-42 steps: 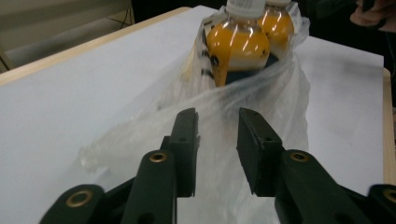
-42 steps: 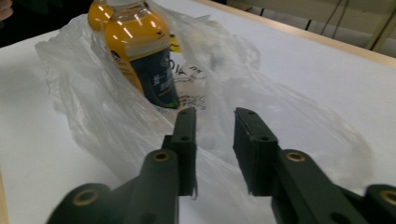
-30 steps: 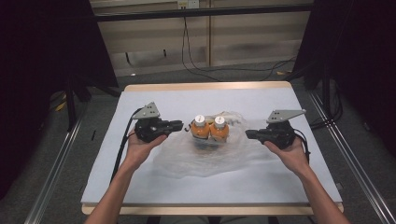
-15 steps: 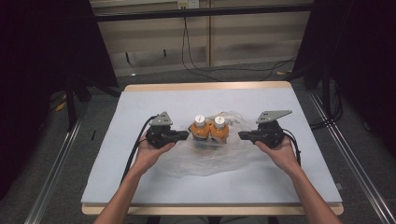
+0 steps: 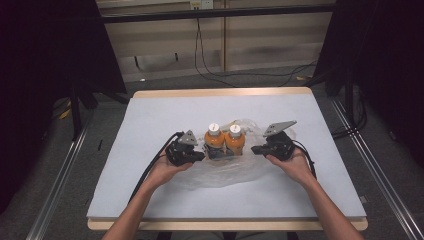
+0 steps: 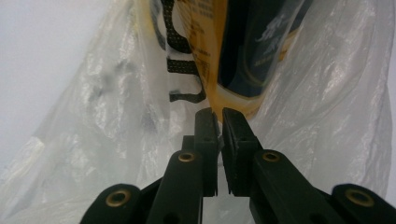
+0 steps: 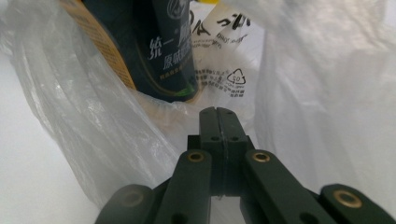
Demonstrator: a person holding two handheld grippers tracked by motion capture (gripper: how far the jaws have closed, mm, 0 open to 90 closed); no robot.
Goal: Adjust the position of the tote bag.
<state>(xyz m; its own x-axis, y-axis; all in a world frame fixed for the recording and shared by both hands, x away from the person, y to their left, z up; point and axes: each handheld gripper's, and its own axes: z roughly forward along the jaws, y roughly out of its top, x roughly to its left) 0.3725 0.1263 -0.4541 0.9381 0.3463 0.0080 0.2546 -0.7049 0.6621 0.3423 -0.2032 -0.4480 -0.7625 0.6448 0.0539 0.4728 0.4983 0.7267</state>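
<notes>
Where the white-covered surface [image 5: 150,120] lies under the high view, two orange-filled plastic bottles [image 5: 224,142] with white caps stand upright side by side near its middle, touching each other. One clear, crinkled plastic bag [image 5: 225,172] spreads flat around their bases and toward the person; the bottles stand on or within it, though the high view is too coarse to tell which. Two hand-held tools are at work, one on each side of the pair. The left tool [image 5: 197,155] sits just beside the left bottle, and in the left gripper view its jaws are nearly together with a thin slit between them, pressed against the bag's film [image 6: 116,140] in front of the bottle's dark label [image 6: 252,46]. The right tool [image 5: 256,149] sits just beside the right bottle; in the right gripper view its jaws are pressed fully together, and it looks as if a fold of the film [image 7: 93,126] is pinched there, with the labelled bottle [image 7: 163,56] behind it.
</notes>
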